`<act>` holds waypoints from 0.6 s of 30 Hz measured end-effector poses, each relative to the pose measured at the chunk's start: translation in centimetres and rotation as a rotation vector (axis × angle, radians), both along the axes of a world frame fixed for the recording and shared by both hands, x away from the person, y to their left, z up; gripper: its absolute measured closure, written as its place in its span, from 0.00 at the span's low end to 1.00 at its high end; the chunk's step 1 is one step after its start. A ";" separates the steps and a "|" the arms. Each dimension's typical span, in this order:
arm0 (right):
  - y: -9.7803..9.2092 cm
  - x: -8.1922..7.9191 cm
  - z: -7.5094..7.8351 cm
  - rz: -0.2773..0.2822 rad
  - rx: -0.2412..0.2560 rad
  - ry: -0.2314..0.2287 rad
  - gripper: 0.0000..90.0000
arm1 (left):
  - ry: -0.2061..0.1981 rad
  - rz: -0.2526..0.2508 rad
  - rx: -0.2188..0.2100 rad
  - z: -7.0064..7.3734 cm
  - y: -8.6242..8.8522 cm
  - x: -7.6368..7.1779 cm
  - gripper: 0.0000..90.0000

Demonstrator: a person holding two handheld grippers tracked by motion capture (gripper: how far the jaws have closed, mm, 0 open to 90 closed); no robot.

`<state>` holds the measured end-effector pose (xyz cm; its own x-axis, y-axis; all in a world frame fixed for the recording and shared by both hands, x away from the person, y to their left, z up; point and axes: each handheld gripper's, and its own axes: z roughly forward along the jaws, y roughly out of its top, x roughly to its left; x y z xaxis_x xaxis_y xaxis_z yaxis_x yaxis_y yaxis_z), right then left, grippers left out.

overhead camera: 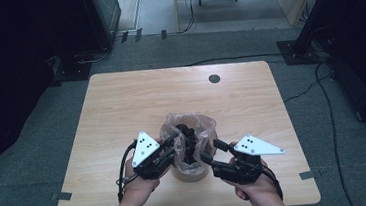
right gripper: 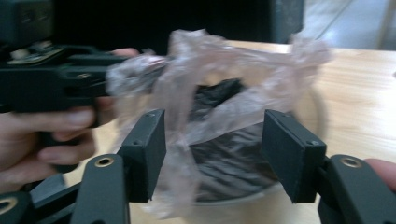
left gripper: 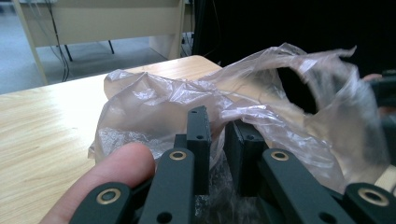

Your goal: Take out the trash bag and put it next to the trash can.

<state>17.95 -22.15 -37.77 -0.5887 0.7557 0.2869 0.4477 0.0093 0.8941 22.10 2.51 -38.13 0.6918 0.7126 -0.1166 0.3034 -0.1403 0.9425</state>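
Nearest the person, on the front half of the table (overhead camera: 121, 108), both grippers work at a clear plastic bag (overhead camera: 189, 127) that lines a small round tub (overhead camera: 189, 173) holding something dark, too dim to name. The left gripper (left gripper: 219, 140) has its jaws drawn close on a fold of the bag's near rim; in the left gripper view the film is pinched between the two black pads, so it is grasping the bag. A fingertip (left gripper: 121, 165) of the hand holding it rests beside the jaw arm. The right gripper (right gripper: 212, 140) stands with its jaws spread wide on either side of the bag's other edge; a strip of film hangs between them, but they are released and grip nothing. In the high view the two tools (overhead camera: 172, 145) (overhead camera: 210, 152) flank the tub from left and right, just beside it. The bag looks very light, thin and limp, with crumpled, glossy film that will likely slip and stretch, and may tear if tugged hard; it will not keep a shape by itself. The best hold seems to be the bunched rim, where several layers gather, taken on opposite sides so the mouth can be pulled open or lifted evenly. Beyond the tub the table is bare wood up to a dark round grommet (overhead camera: 214, 78), then grey floor and a desk.
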 end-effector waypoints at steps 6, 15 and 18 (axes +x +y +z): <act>2.9 -0.5 -0.7 0.061 -0.014 0.026 0.38 | -0.001 0.003 0.016 -0.1 -0.5 -0.2 0.89; 5.6 -0.3 -1.8 0.014 -0.044 0.078 0.37 | -0.002 -0.002 0.015 0.0 -0.7 -0.5 0.87; 5.8 -0.2 -2.0 0.021 -0.031 0.086 0.64 | 0.001 -0.012 0.005 0.1 -0.6 -0.6 0.84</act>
<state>17.79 -16.39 -39.74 -0.5787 0.7528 0.3137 0.5226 0.0471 0.8513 21.47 1.93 -38.03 0.6999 0.7052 -0.1135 0.3027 -0.1488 0.9414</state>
